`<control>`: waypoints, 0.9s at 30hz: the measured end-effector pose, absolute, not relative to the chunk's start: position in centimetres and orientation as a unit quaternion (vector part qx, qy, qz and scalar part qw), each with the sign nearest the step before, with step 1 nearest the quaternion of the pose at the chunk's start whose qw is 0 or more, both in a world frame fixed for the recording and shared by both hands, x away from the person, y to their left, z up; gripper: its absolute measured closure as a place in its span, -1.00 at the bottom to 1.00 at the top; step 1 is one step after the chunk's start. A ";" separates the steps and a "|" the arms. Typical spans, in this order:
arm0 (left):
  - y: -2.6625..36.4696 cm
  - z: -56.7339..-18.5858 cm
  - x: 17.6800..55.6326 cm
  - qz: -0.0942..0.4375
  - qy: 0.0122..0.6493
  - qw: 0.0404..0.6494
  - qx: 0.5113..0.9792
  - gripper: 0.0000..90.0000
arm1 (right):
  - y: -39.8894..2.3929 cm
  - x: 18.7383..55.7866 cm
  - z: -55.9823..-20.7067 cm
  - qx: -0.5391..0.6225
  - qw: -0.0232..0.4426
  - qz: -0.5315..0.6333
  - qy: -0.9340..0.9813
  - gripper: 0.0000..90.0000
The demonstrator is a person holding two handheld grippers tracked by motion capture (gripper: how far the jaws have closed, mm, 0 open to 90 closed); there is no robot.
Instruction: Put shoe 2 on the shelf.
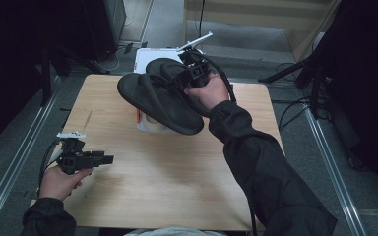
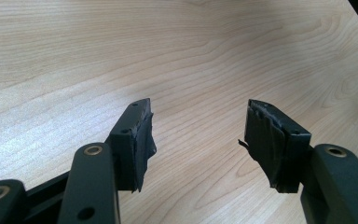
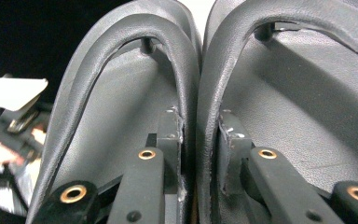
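Two black flip-flops (image 1: pixel 157 98) hang in the air above the far middle of the wooden table (image 1: pixel 177 187), side by side. My right gripper (image 1: pixel 179 81) is shut on them, its jaws pinching the inner straps of both together. In the right gripper view the left flip-flop (image 3: pixel 116 107) and the right flip-flop (image 3: pixel 298 93) stand close up, straps (image 3: pixel 193 84) pressed between the pads. My left gripper (image 1: pixel 109 159) rests low at the table's near left, open, with nothing between its fingers (image 2: pixel 133 140) over bare wood.
A white bin (image 1: pixel 150 125) sits on the table under the flip-flops. Another white box (image 1: pixel 145 56) lies beyond the far edge. Dark stands and cables (image 1: pixel 295 73) flank the table on both sides. Metal floor rails (image 1: pixel 325 147) run along each side.
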State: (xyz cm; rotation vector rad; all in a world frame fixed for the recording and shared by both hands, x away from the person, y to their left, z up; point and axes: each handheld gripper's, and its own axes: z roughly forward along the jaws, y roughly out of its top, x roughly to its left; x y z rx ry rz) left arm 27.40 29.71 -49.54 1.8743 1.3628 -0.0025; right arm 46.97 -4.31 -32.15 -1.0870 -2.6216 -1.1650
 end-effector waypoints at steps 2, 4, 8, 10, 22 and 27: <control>29.7 -49.5 27.4 -0.001 0.538 0.400 0.742 -0.07 | -4.0 47.9 -32.4 -0.382 0.023 -0.380 -0.842 0.67; 29.6 -49.5 27.4 -0.002 0.537 0.401 0.742 -0.07 | -3.6 48.4 -32.4 -0.401 0.004 -0.378 -0.834 0.67; 29.6 -49.5 27.4 -0.003 0.537 0.401 0.743 -0.07 | -3.0 49.1 -32.3 -0.436 -0.018 -0.374 -0.819 0.67; 29.6 -49.5 27.4 -0.002 0.535 0.401 0.743 -0.07 | -2.5 50.0 -32.3 -0.466 -0.026 -0.372 -0.803 0.67; 29.4 -49.5 27.6 -0.009 0.528 0.404 0.747 -0.07 | -0.2 52.6 -32.7 -0.566 -0.093 -0.350 -0.741 0.67; 29.3 -49.5 27.6 -0.011 0.527 0.405 0.747 -0.07 | 0.6 53.3 -33.2 -0.602 -0.101 -0.360 -0.706 0.66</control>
